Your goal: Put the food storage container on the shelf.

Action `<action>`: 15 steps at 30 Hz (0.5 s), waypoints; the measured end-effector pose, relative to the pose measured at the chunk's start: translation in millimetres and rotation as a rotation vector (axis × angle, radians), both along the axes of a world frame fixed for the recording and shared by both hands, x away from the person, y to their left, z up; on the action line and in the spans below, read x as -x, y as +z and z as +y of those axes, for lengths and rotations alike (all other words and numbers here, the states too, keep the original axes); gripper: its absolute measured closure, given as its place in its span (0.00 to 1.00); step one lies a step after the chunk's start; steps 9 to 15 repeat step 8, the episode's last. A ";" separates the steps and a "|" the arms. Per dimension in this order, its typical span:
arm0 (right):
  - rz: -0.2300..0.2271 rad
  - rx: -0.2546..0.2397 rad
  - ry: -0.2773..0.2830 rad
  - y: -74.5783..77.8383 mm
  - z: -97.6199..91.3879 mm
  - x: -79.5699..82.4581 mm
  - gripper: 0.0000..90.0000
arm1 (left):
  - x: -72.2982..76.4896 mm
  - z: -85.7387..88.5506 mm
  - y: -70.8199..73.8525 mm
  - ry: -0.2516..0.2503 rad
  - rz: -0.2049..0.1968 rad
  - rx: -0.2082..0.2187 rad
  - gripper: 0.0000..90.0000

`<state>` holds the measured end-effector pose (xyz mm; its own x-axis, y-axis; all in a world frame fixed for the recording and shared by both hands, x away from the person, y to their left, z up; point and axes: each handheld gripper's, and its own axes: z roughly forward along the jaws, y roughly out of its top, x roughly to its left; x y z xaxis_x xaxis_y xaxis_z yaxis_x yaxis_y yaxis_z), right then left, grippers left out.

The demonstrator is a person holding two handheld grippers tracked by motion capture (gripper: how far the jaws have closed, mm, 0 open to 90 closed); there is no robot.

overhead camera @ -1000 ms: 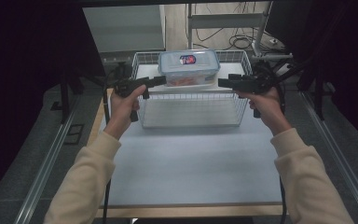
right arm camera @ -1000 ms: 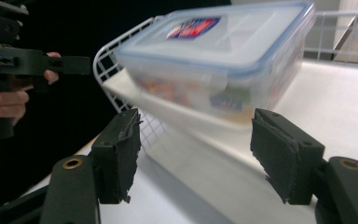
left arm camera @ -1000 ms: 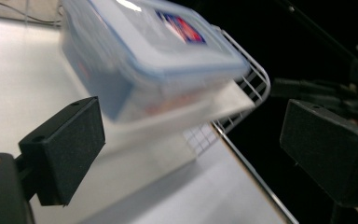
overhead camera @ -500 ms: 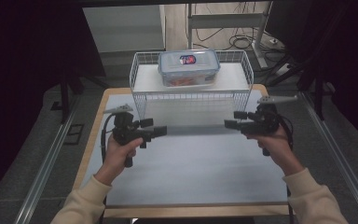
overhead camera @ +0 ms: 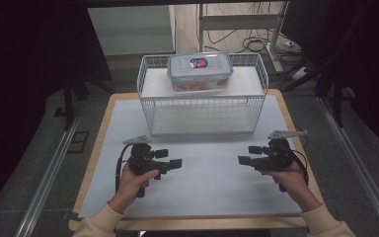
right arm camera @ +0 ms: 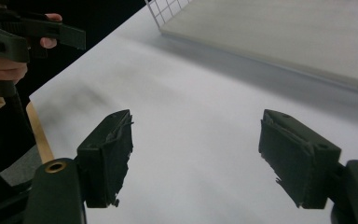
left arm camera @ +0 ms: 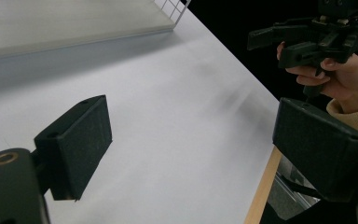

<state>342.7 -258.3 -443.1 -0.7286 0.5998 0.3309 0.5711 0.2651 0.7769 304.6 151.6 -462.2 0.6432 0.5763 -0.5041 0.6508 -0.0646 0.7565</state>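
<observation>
My desk [overhead camera: 192,192] takes up the middle of the high view, its white mat bare in the lower half. At upper centre I see the wire basket [overhead camera: 202,106], and the clear lidded container [overhead camera: 200,71] sits at its far end. At lower left, my left hand-held gripper [overhead camera: 173,163] hovers with jaws spread wide, gripping nothing. At lower right, my right hand-held gripper [overhead camera: 243,160] faces it, well apart, jaws likewise wide and empty.
</observation>
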 end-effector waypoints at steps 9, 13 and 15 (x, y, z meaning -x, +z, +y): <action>-0.044 0.028 0.018 -11.8 -0.3 5.5 0.25 | -1.3 6.8 -8.9 0.034 0.008 -0.001 0.14; -0.044 0.028 0.018 -11.8 -0.3 5.5 0.25 | -1.3 6.8 -8.9 0.034 0.008 -0.001 0.14; -0.044 0.028 0.018 -11.8 -0.3 5.5 0.25 | -1.3 6.8 -8.9 0.034 0.008 -0.001 0.14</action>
